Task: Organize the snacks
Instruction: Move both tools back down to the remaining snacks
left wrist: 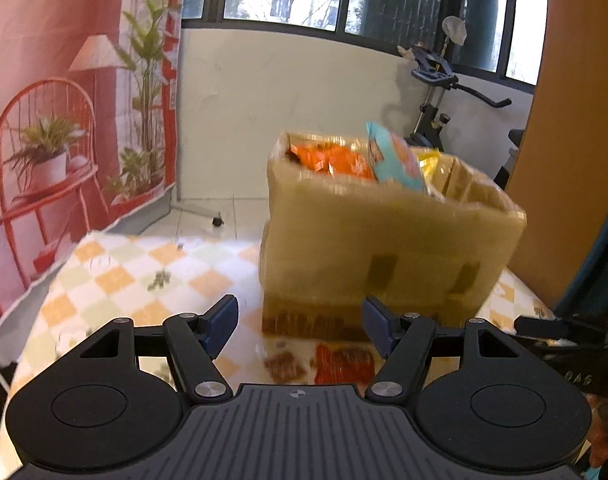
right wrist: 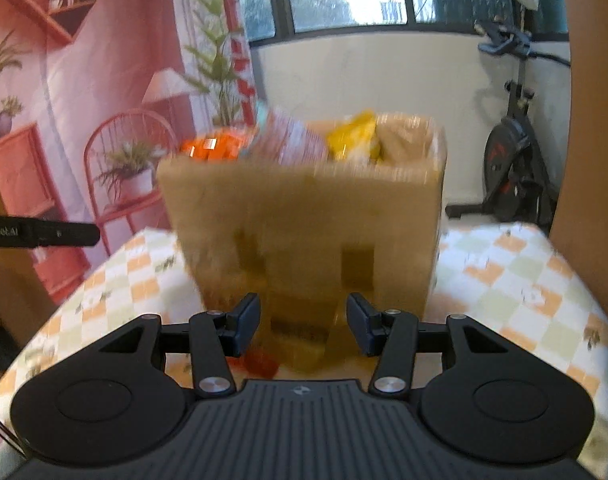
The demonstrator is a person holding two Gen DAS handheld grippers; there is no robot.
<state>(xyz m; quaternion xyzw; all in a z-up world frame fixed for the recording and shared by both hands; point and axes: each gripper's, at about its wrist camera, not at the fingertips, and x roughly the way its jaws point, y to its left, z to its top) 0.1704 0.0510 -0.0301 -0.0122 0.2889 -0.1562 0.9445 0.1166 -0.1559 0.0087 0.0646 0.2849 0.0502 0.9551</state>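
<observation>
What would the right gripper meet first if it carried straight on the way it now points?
Most likely the near wall of the cardboard box, low down, which fills the view ahead of the right gripper. Its jaws stand open and empty. The picture is blurred, so how far off the box is cannot be judged.

Open cardboard box (left wrist: 388,240) upright on table; snack packets (left wrist: 336,160) inside.
</observation>
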